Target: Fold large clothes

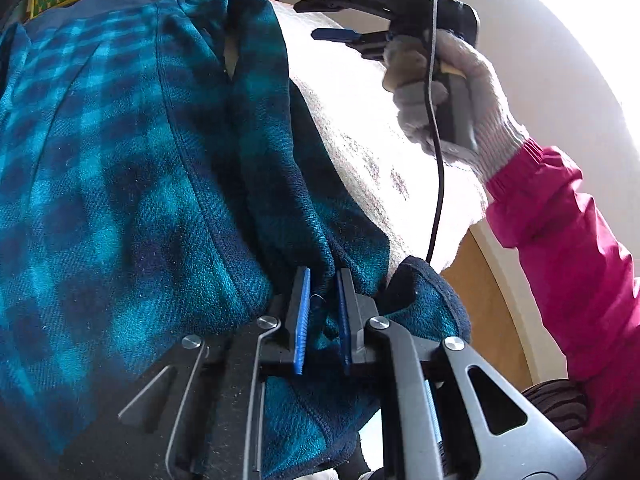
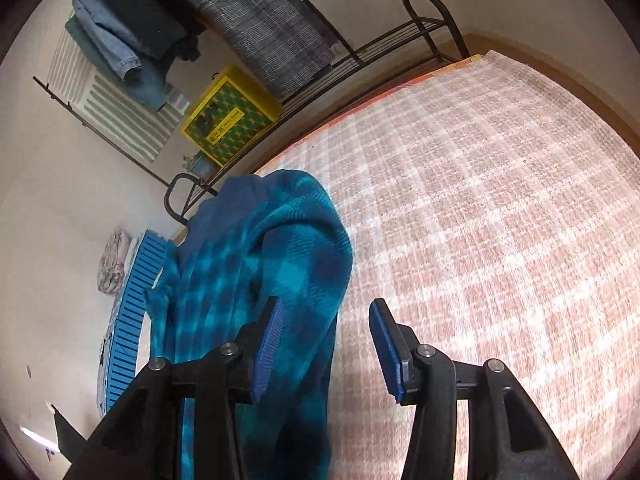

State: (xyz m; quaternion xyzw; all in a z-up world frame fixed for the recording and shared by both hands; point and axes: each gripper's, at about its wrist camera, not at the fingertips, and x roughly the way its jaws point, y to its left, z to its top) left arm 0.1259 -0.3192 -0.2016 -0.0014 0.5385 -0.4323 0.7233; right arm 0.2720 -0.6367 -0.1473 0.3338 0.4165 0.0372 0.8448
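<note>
Right now the fleece garment (image 1: pixel 120 168) lies on the checked bed cover (image 2: pixel 480 200), long axis running straight away from the left gripper (image 1: pixel 324 312) toward the far edge of the bed; in the right wrist view it stretches ahead of the jaws and a little to their left, far end bunched into a rounded hump.

Look: teal and navy check, fuzzy pile, dark navy binding along the edges. A bound seam runs along the length just left of the left jaws. A dark cuff or hem end curls over just right of them.

Left gripper: jaws nearly closed, pinching a fold of the fleece between the blue pads, fabric bulging out ahead of and below the fingers.

Right gripper (image 2: pixel 328 344): jaws roughly half open, nothing between the pads. Left finger overlaps the garment's right edge in the picture; right finger is over bare cover. Whether it touches the cloth I can't tell. From the left wrist view it sits up and to the right of the left jaws, held in a white knit glove (image 1: pixel 452 100) with a pink sleeve (image 1: pixel 560 260) behind, clear of the garment.

Beyond the garment: a metal rack (image 2: pixel 360 52) with a yellow box (image 2: pixel 228 116) and folded clothes (image 2: pixel 192 12).
</note>
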